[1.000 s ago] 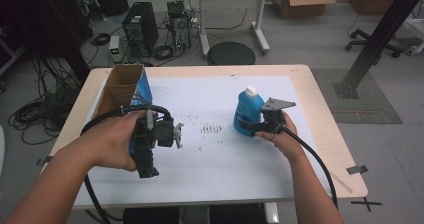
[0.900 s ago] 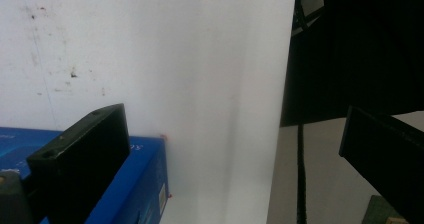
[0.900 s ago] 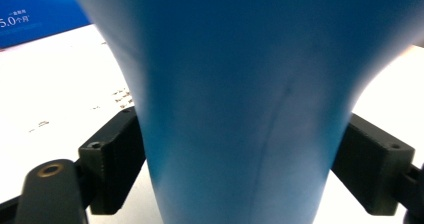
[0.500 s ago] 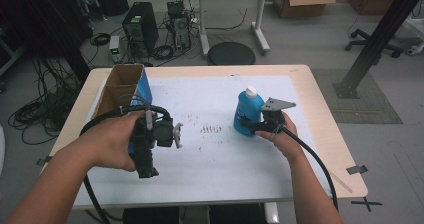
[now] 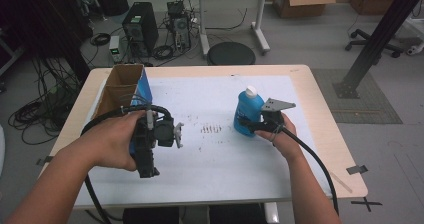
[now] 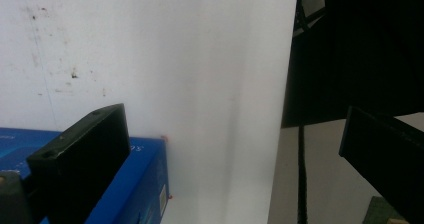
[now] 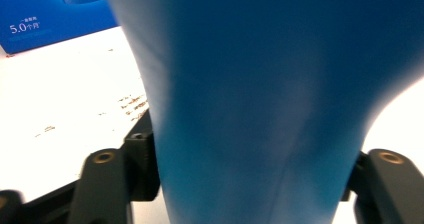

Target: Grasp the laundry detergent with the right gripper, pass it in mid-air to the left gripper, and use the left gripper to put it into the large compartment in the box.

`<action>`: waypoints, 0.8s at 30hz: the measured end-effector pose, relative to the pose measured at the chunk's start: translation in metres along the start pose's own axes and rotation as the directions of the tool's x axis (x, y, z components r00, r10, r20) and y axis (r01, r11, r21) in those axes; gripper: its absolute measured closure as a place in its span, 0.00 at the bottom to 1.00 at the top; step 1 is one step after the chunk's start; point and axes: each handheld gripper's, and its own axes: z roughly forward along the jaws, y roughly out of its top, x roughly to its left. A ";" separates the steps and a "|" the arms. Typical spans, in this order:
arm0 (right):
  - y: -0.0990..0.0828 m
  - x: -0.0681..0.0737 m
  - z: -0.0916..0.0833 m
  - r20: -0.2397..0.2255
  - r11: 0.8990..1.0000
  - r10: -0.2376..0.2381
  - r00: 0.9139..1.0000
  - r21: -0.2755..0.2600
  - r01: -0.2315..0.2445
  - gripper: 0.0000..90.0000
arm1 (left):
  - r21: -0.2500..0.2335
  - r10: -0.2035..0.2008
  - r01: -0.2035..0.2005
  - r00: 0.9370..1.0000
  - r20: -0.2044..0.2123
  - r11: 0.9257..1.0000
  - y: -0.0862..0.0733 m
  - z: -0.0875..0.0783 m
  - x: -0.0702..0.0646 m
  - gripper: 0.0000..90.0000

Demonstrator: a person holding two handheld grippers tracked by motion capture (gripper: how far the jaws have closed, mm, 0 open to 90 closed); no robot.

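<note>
1. Right of centre on the white-topped surface (image 5: 225,169), blue plastic bottle with a white cap (image 5: 248,111) stands upright.
2. Right gripper (image 5: 246,122) comes at the bottle from its right side, held level by the person's right hand (image 5: 280,136); grey three-cornered plate on top of it.
3. Right gripper jaws have just been closing with the bottle between them. In the right gripper view both black jaws sit tight against the blue bottle's (image 7: 260,99) sides, one each side: grasping the bottle low on its body.
4. Bottle base looks to be on the surface; contact hidden by the gripper, cannot tell for sure.
5. Left gripper (image 5: 177,134) held in the person's left hand (image 5: 117,141) above the left part of the surface, well apart from the bottle, its black cable looping over the hand.
6. Left gripper view: two black jaws spread wide, nothing between them but bare white surface: released, holding nothing.
7. Open brown cardboard box with a blue side panel (image 5: 122,86) sits at the far-left corner of the surface, just behind the left hand; the blue panel (image 6: 142,184) shows beside one jaw in the left gripper view.
8. Patch of small dark specks (image 5: 211,129) on the surface between the two grippers, near the bottle's left.
9. Blue panel with white print (image 7: 50,14) also visible far off in the right gripper view, beyond the specks.
</note>
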 end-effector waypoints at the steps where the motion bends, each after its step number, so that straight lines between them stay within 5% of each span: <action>1: 0.000 0.000 0.000 0.000 1.000 0.000 1.000 0.000 0.000 0.42 | 0.000 -0.001 0.001 1.000 0.001 1.000 0.000 0.000 0.000 0.00; 18: -0.001 -0.001 0.001 -0.018 0.999 -0.032 0.999 -0.020 0.032 0.51 | -0.001 0.003 -0.003 1.000 -0.005 1.000 0.002 -0.002 0.001 0.00; 24: 0.013 -0.001 -0.013 -0.051 0.998 -0.042 0.998 -0.046 0.040 0.51 | -0.003 0.002 -0.002 1.000 -0.010 1.000 0.002 -0.006 0.004 0.00</action>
